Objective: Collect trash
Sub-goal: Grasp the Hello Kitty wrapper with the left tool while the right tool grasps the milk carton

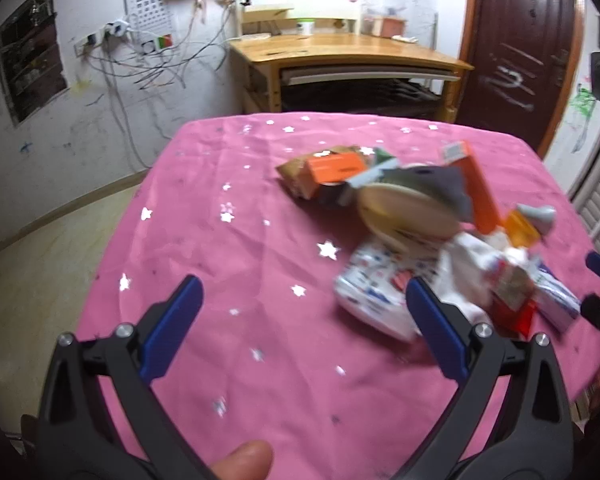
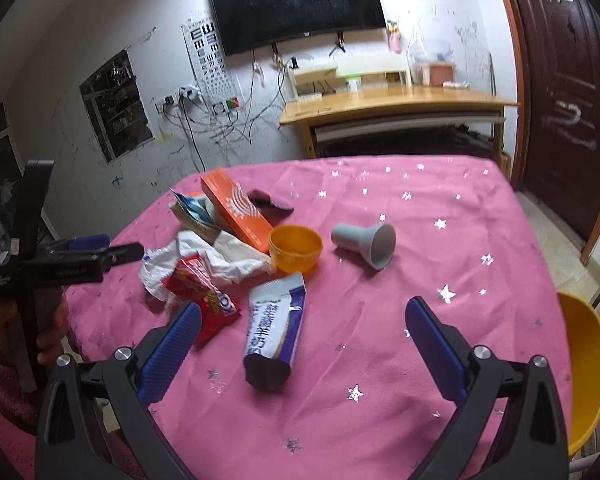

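Trash lies in a pile on the pink star-patterned tablecloth [image 2: 380, 400]. In the right wrist view I see an orange box [image 2: 236, 210], a crumpled white plastic bag [image 2: 216, 254], a red snack wrapper [image 2: 204, 300], a white and blue pouch [image 2: 276, 328], an orange bowl [image 2: 295, 247] and a grey funnel-shaped piece [image 2: 366, 243]. My right gripper [image 2: 302, 320] is open and empty, just above the pouch. My left gripper [image 1: 302, 300] is open and empty, left of the blurred pile; a white printed packet [image 1: 374, 296] lies by its right finger. The left gripper also shows in the right wrist view [image 2: 108, 254].
A wooden desk [image 2: 396, 108] stands against the far wall under a dark screen [image 2: 296, 4]. A brown door [image 2: 564, 92] is at the right. A yellow chair [image 2: 584, 368] stands at the table's right edge. Loose cables [image 1: 140, 72] hang on the wall.
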The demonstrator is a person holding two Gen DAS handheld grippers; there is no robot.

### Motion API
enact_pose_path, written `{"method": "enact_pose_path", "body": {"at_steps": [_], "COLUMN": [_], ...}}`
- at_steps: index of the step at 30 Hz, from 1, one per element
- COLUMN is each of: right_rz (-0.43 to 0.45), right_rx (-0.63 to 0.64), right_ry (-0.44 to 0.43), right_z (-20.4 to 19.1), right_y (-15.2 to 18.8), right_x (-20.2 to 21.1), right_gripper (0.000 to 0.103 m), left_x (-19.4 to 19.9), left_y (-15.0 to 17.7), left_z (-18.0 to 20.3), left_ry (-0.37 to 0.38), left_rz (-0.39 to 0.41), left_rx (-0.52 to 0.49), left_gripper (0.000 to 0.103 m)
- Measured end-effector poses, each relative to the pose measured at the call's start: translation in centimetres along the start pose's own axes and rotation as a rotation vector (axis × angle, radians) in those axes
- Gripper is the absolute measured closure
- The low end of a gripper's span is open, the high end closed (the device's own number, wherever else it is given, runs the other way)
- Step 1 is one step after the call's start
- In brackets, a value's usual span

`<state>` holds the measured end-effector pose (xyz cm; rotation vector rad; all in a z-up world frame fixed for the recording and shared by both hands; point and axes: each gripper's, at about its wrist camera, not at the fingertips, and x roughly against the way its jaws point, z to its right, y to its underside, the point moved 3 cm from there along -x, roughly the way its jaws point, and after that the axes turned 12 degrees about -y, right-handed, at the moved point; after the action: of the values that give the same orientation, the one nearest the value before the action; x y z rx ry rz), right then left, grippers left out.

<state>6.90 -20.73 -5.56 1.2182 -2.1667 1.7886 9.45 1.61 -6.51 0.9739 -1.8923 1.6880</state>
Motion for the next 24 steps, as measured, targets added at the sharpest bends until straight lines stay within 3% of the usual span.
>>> {"method": "enact_pose_path", "body": {"at_steps": [3, 9, 12, 14, 19, 21, 22, 24], "right_rz": [-0.013, -0.034, -0.053, -0.067, -0.086, -0.095, -0.098, -0.105], "right_rx": [-0.022, -0.044, -0.049, -0.038, -0.018, -0.013, -0.011, -0.006], "right_ry": [0.002, -0.038, -0.048, -0.044, -0.024, -0.014, -0.011, -0.005], "right_z": [0.8, 1.4, 1.4, 1.2, 0.7, 0.5, 0.4, 0.3], "right_y": [0.1, -0.2, -0.4, -0.4, -0.7, -0.7, -0.7, -0.7], "right_x": [-0.6, -1.0, -1.5, -1.7, -2.3, -2.6, -2.7, -2.9], "right_gripper": [0.007, 0.007, 0.007, 0.007, 0.007, 0.007, 0.007, 0.007], "left_x": [-1.3, -1.9, -2.2, -2.4, -1.9, -1.8, -1.7, -1.6], "left_y": [-0.5, -0.6, -0.6, -0.6, -0.5, -0.3, -0.3, -0.1], "left_z": [0.2, 2.6, 3.6, 4.1, 5.1, 5.1, 4.9, 4.1], "left_ry": [-0.032, 0.061, 0.093, 0.112, 0.150, 0.177, 0.190, 0.248], "left_rz": [-0.016, -0.039, -0.052, -0.063, -0.063, -0.068, -0.070, -0.091], "left_rx": [-0.016, -0.076, -0.097, -0.104, -0.116, -0.102, -0.090, -0.049], "left_gripper": [0.006, 0.008, 0.019, 0.032, 0.049, 0.062, 0.073, 0.079]}}
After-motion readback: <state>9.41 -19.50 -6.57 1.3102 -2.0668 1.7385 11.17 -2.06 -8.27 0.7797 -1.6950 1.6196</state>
